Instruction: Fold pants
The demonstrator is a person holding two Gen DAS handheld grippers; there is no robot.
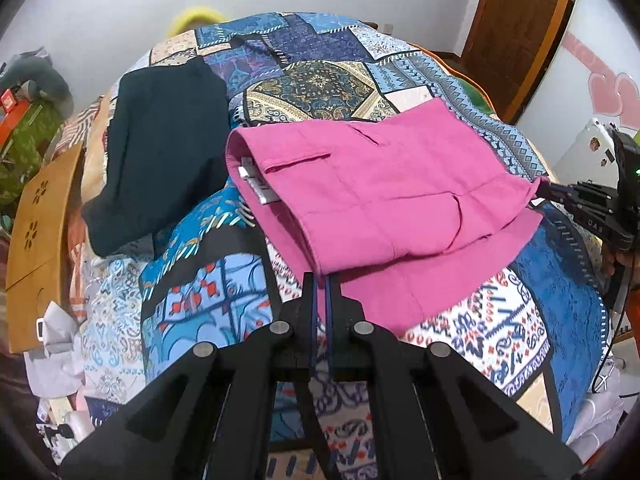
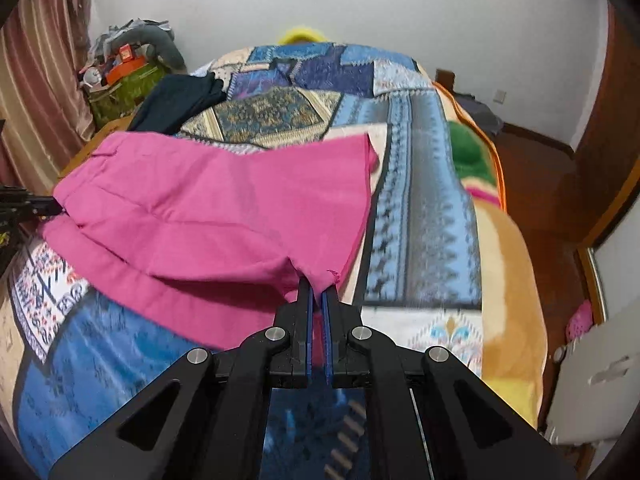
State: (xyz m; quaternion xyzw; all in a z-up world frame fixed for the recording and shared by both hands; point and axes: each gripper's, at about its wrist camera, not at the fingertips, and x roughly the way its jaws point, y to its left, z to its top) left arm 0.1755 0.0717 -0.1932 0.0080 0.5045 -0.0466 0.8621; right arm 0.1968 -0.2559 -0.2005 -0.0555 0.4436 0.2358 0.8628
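Pink pants lie on the bed's patchwork quilt, partly folded: an upper layer with a welt pocket and a white label at the waistband is doubled over a lower layer that sticks out along the near edge. In the left wrist view the waistband end is at the left and the fabric runs to the right.

Left tool has its blue-padded fingers drawn close together at the near edge of the upper layer; the cloth hangs over the tips, so it appears pinched there, though the contact itself is partly hidden. Right tool is clamped narrowly on a near corner of the pants, with pink cloth visible between its pads. The same right tool appears at the right edge of the left wrist view, tips at the pants' right corner, and the left tool shows at the left edge of the right wrist view, touching the fabric.

A dark navy garment lies on the quilt to the far left, apart from the pants. A wooden door stands at the far right.
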